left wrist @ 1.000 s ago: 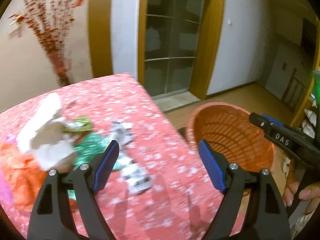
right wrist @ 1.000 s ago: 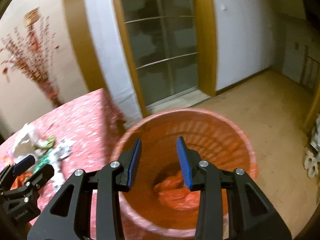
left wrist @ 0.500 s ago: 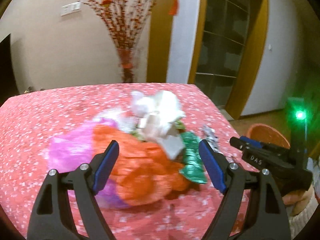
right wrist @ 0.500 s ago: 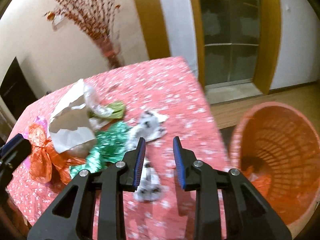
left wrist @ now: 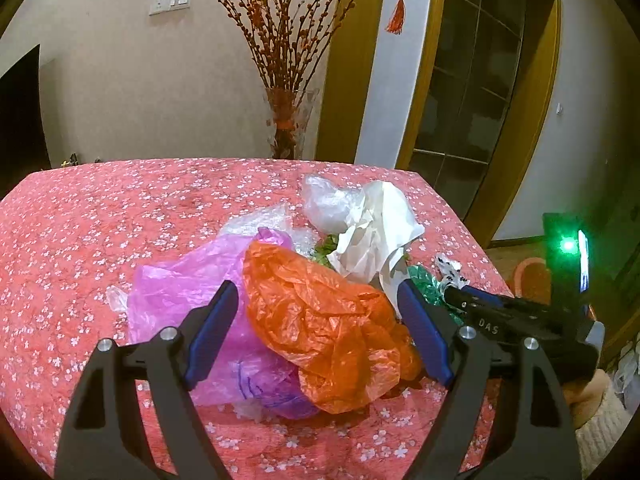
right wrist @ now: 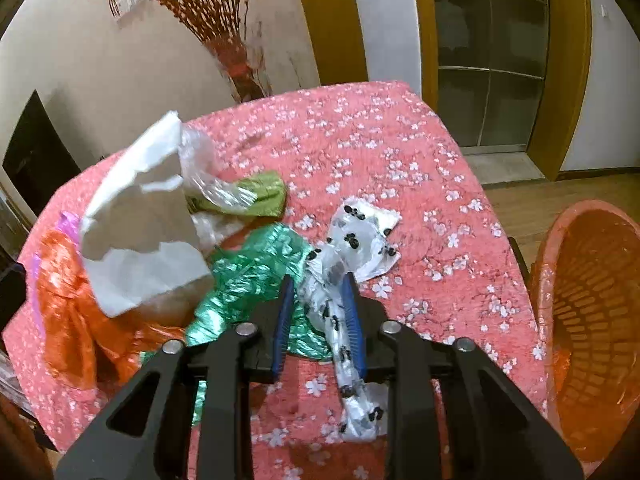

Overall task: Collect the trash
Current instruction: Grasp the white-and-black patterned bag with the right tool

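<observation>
A pile of trash lies on the pink flowered tablecloth [left wrist: 100, 216]. My left gripper [left wrist: 316, 320] is open, its jaws on either side of an orange plastic bag [left wrist: 320, 320] that lies over a pink bag [left wrist: 192, 280]. White paper [left wrist: 376, 236] and clear plastic [left wrist: 324, 200] lie behind. My right gripper [right wrist: 318, 300] has its jaws partly closed around a white wrapper with black spots [right wrist: 344, 248]; I cannot tell if they grip it. A green foil wrapper [right wrist: 248, 276] lies just left of it. The orange basket [right wrist: 592, 320] stands beside the table at right.
A vase of red branches [left wrist: 286, 120] stands behind the table's far edge. A wooden-framed glass door [right wrist: 492, 60] is at the back right. The table's right edge drops to the wooden floor [right wrist: 560, 196] by the basket. The right gripper shows in the left wrist view [left wrist: 500, 312].
Both grippers have swung from the basket back to the table. The left has come in over the orange bag. The right has lowered onto the spotted wrapper and narrowed its jaws.
</observation>
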Demonstrator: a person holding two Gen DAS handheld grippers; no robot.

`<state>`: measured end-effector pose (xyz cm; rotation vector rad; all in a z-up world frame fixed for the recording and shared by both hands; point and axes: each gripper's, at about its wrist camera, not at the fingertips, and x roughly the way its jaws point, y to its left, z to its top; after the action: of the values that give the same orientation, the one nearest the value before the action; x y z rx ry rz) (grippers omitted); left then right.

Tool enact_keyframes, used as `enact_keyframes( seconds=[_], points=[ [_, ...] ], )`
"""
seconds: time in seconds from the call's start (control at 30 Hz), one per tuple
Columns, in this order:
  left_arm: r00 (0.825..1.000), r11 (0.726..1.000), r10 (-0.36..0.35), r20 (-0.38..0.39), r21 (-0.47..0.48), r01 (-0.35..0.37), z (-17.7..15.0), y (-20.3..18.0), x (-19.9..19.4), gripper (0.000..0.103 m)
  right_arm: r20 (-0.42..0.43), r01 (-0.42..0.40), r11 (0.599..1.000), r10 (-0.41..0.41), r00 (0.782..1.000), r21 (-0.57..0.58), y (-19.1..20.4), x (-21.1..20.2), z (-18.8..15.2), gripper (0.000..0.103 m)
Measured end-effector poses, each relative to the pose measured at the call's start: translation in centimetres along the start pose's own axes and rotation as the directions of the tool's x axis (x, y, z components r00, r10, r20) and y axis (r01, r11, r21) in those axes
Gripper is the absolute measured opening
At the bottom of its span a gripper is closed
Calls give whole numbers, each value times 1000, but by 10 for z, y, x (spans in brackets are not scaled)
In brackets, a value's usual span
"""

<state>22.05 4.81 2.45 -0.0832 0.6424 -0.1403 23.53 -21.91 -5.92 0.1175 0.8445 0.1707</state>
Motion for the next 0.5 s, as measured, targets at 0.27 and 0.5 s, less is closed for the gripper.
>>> enact_keyframes(
  seconds=[0.27,0.5],
  points=[
    [1000,1000,-9,-15,14,9,7,-14,15,80,31,12,1000,-11,999,-6,-13,-9,-1,9],
    [999,1000,-13,-39,10,13,8,-20,25,80,28,27,999,-26,999,-26,-9,-2,0,12]
  ],
)
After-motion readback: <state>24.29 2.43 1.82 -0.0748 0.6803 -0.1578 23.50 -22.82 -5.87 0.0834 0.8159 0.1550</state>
